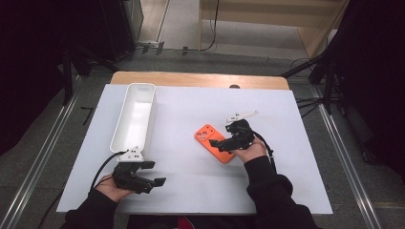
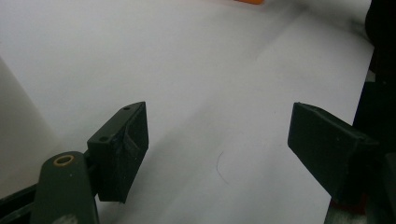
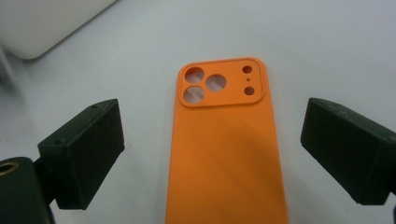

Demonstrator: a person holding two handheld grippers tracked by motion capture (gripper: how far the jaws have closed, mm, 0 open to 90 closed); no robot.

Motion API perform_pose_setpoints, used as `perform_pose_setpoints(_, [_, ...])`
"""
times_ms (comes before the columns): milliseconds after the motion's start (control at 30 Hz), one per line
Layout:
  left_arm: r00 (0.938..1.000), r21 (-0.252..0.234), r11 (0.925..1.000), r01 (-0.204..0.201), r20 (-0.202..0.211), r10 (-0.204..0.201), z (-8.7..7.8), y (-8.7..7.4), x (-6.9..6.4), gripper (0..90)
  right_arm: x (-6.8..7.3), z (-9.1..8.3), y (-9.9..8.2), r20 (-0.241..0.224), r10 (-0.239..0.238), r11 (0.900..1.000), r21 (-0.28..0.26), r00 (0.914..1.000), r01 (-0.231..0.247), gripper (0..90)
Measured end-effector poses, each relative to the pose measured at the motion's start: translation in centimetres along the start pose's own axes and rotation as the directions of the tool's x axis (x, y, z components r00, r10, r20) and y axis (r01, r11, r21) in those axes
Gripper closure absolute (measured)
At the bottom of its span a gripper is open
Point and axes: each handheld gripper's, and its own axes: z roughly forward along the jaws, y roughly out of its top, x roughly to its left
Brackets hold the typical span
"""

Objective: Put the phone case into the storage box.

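Right gripper view shows the right gripper (image 3: 212, 154) with jaws apart on either side of the orange phone case (image 3: 224, 154), which lies flat, untouched, right of the table's (image 1: 191, 186) middle. Nothing is gripped yet, so the pick-up looks barely begun; the left gripper (image 1: 155, 174) waits open near the front edge, below the empty white tray (image 1: 134, 114).

1. Left gripper (image 2: 217, 149) low over the white table sheet (image 2: 187, 70), its two black jaws standing wide apart.
2. Nothing between them but bare white surface and a faint curved mark (image 2: 220, 168).
3. Top edge: a sliver of something orange (image 2: 249, 1).
4. Far left, a pale, blurred white shape (image 2: 18, 130), too close to tell what.
5. Right edge, dark shapes, unclear.
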Motion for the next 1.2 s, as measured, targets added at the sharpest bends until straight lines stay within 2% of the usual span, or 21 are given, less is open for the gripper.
perform_pose_setpoints(100, [1.0,0.005,1.0,-0.003,0.001,0.003,0.0,0.0,-0.1,20.3,0.0,0.1,-0.1,0.01,0.006,1.0,0.004,0.9999,-0.006,4.8])
perform_pose_setpoints(167, [1.0,0.005,1.0,-0.004,0.001,0.004,0.0,0.0,-0.1,20.3,-0.1,0.1,-0.4,-0.013,0.025,0.9995,-0.019,0.9996,-0.025,4.8])
perform_pose_setpoints(267, [1.0,0.005,1.0,-0.006,0.0,0.006,0.0,0.0,0.0,20.3,-0.2,0.1,-0.5,-0.02,0.031,0.9992,-0.023,0.9993,-0.031,4.8])
perform_pose_setpoints(1200, [0.9999,0.004,0.9999,-0.012,-0.002,0.012,0.0,0.0,-0.1,20.3,-0.3,1.7,-2.3,0.034,0.033,0.9994,0.012,0.9989,-0.033,6.9])
